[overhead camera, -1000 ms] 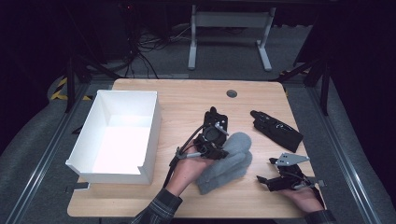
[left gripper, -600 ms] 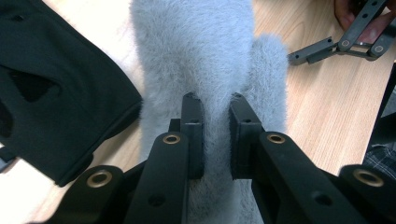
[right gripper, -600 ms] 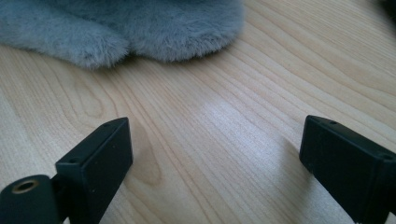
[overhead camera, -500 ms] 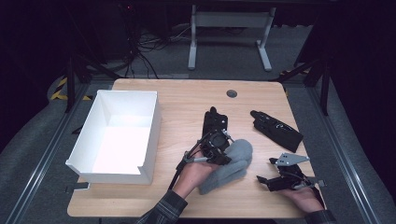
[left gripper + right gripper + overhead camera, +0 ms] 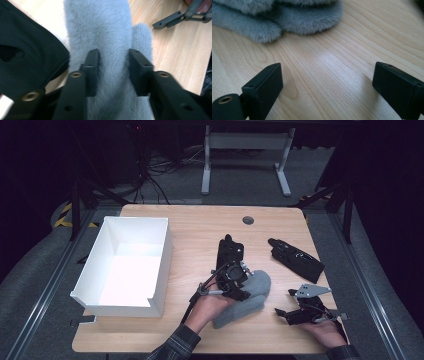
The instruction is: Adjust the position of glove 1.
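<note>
A grey furry mitten (image 5: 250,296) lies flat on the wooden table (image 5: 200,227), right of centre. My left gripper (image 5: 244,287) rests on it, beside a black glove (image 5: 229,251). In the left gripper view the mitten (image 5: 100,32) runs between the jaws of the left gripper (image 5: 112,71). These jaws have just been opening; the fur brushes both pads, which no longer clamp it. The black glove (image 5: 25,50) lies to the left. My right gripper (image 5: 288,312) sits on the table near the front right. Its jaws stand wide over bare wood (image 5: 327,82), with the mitten's edge (image 5: 274,22) beyond.
A white open box (image 5: 160,265) stands at the table's left. A second black glove (image 5: 296,260) lies right of centre, behind the right gripper. A round grommet (image 5: 248,220) marks the far edge. Bare wood shows between box and mitten.
My left gripper has slid slightly toward the near edge, over the mitten. The right gripper and both black gloves have stayed put.
</note>
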### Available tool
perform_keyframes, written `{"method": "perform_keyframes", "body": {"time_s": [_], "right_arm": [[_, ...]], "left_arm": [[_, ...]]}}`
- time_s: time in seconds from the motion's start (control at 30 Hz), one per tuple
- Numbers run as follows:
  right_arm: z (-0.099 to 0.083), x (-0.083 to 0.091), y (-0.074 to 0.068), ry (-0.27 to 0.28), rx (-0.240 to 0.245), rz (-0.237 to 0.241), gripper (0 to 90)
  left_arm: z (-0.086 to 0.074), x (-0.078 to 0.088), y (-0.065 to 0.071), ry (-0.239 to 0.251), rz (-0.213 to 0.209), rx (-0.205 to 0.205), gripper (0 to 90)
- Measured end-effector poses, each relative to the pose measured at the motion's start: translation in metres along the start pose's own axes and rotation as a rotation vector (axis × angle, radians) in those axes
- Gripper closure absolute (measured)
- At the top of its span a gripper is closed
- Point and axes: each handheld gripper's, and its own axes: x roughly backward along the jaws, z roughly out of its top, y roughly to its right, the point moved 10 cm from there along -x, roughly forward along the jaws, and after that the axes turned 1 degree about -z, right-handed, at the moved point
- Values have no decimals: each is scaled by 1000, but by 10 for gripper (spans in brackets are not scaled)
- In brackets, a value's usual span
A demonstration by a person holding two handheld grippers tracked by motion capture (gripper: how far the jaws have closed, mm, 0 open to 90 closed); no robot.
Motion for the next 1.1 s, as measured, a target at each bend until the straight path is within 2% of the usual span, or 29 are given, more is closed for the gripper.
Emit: {"method": "perform_keyframes", "body": {"time_s": [0.1,0.23,0.3,0.4,0.43,0.63,0.73,0.77,0.8,0.83,0.9,1.0,1.1], "right_arm": [[0,0,0,0,1,0,97],[-1,1,0,1,0,-2,98],[-1,1,0,1,-1,-3,98],[-1,1,0,1,-1,-3,98],[-1,1,0,1,-2,-3,98],[-1,1,0,1,-2,-3,98],[-1,1,0,0,-3,-5,98],[-1,1,0,0,-3,-5,98],[-1,1,0,1,-3,-5,98],[-1,1,0,0,-4,-5,98],[-1,1,0,1,-3,-6,98],[-1,1,0,1,-5,-6,99],[-1,1,0,1,-5,-7,100]], "left_arm": [[2,13,2,56,-11,-10,482],[-6,29,0,77,7,-18,427],[-10,32,0,83,7,-14,425],[-27,43,-1,101,15,-5,426],[-33,46,-1,101,19,-14,427],[-55,46,-2,93,31,-7,449],[-61,41,-4,74,41,-25,526],[-61,41,-4,74,41,-25,562],[-64,37,-6,50,54,-13,562],[-65,34,-7,43,58,-25,641],[-66,31,-7,47,42,-35,735],[-65,30,-7,51,34,-12,841],[-62,34,-5,72,22,18,859]]}}
